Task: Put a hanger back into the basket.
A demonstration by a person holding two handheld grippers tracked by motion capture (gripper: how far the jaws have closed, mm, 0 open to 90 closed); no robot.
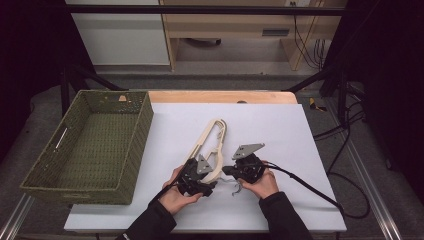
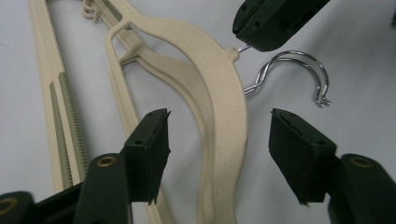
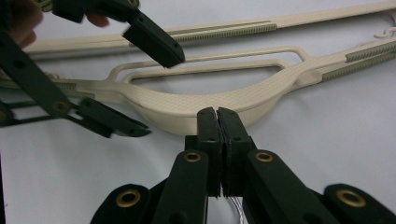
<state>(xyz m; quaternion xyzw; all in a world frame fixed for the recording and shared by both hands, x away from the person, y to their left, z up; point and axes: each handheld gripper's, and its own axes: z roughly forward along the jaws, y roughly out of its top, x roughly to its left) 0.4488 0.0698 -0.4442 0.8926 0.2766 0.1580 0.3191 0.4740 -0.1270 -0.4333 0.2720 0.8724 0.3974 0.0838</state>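
Partly hidden, the hanger's wire hook (image 2: 299, 70) disappears between the right hand-held gripper (image 2: 252, 39) pads.

No lettering I can read anywhere, no label, brand, number or sign, on anything before me

I see the clothes hanger (image 2: 224, 93) as cream plastic, matt, with a fine pebbled texture across its curved shoulder and ribbed grey-green grip strips (image 3: 233, 31) set into the arms. Its hook (image 2: 292, 74) is bright chromed wire, glossy and smooth. My left gripper (image 2: 219, 149) has matt black plastic jaws with brass-coloured rivets; my right gripper (image 3: 218, 122) looks the same, black and dull, brass at the pivots. The basket (image 1: 35, 175) is woven olive-green fibre, coarse and rough. The sheet (image 1: 280, 130) covering the table looks like smooth matt white paper, and pale wood (image 1: 220, 96) shows at its far edge.
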